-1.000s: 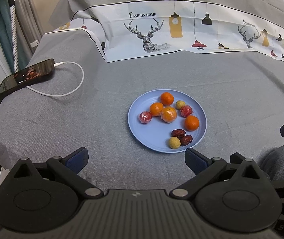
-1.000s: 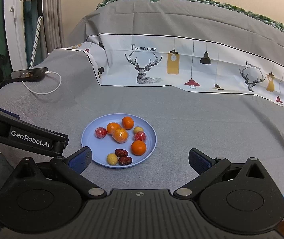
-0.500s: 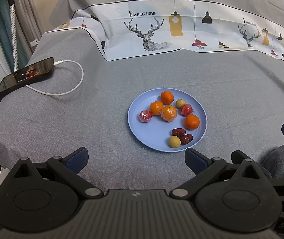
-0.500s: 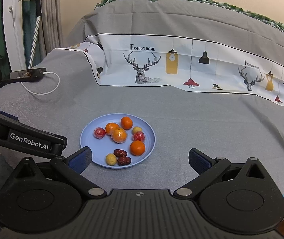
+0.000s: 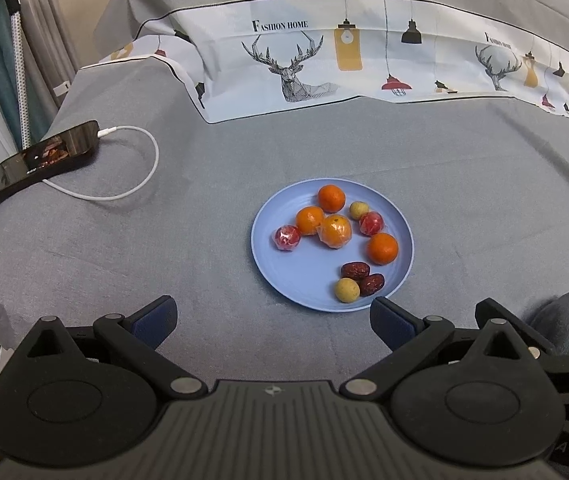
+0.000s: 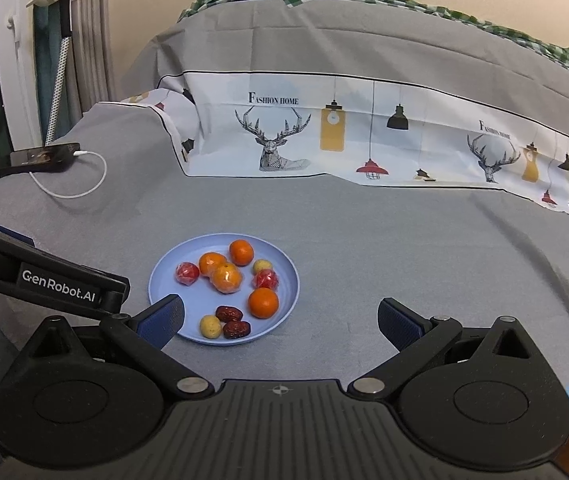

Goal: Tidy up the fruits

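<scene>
The left hand-held gripper (image 5: 272, 318) hangs with its jaws spread wide and nothing between them, its right fingertip just short of the near rim of the blue plate (image 5: 284, 276). The right hand-held gripper (image 6: 280, 320) is equally wide open and empty; in its own view its left fingertip overlaps the plate's near-left rim, though contact cannot be judged.

The plate lies on a table under a grey cloth (image 5: 124, 248) and holds all the fruit. Three bare oranges sit there: one at the far rim (image 5: 331, 198), one left of centre (image 5: 310, 220), one toward the right rim (image 5: 382, 248). A plastic-wrapped orange (image 5: 336, 231) touches the left-of-centre one. Two red wrapped fruits lie on the plate, one at its left side (image 5: 287, 237) and one right of the wrapped orange (image 5: 372, 223). A small yellow fruit (image 5: 358, 210) rests beside the far orange, another (image 5: 346, 290) at the near rim, touching two red dates (image 5: 363, 276).

Well left of the plate, near the table's edge, a phone (image 5: 44, 160) lies plugged into a white cable (image 5: 132, 184). Bare cloth surrounds the plate on every side. Behind it a deer-print cloth (image 5: 364, 64) rises.
</scene>
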{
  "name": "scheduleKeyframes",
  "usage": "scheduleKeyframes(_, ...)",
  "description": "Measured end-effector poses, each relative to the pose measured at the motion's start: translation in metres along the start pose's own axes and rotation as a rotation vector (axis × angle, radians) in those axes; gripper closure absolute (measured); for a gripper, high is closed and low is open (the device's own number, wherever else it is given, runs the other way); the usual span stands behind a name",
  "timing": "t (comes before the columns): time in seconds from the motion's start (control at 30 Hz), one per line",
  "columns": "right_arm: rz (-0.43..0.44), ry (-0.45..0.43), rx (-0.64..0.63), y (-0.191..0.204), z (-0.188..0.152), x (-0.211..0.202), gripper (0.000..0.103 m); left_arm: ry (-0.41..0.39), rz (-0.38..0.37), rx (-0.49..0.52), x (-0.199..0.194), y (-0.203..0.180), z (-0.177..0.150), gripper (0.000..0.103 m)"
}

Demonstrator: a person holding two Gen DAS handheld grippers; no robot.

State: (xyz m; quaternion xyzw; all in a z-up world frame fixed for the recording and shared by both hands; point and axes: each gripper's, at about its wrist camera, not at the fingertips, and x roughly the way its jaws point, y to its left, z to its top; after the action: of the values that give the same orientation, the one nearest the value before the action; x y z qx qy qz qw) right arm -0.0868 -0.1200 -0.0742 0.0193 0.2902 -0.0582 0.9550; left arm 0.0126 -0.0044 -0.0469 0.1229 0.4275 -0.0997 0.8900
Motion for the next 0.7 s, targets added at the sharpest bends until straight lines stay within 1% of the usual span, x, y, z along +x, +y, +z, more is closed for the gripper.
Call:
scheduleKeyframes(0.23,0.003,-0.011,-0.008,0.0015,0.0006,-0.0014,0.001,-0.004,0.004,0.012,0.0,-0.0026,0.0021,0.0)
scheduleKeyframes(0.7,0.006,-0.002,-0.012,0.0024,-0.0015,0.0001,0.001,-0.012,0.013,0.01,-0.0038,-0.0048,0.0021,0.0)
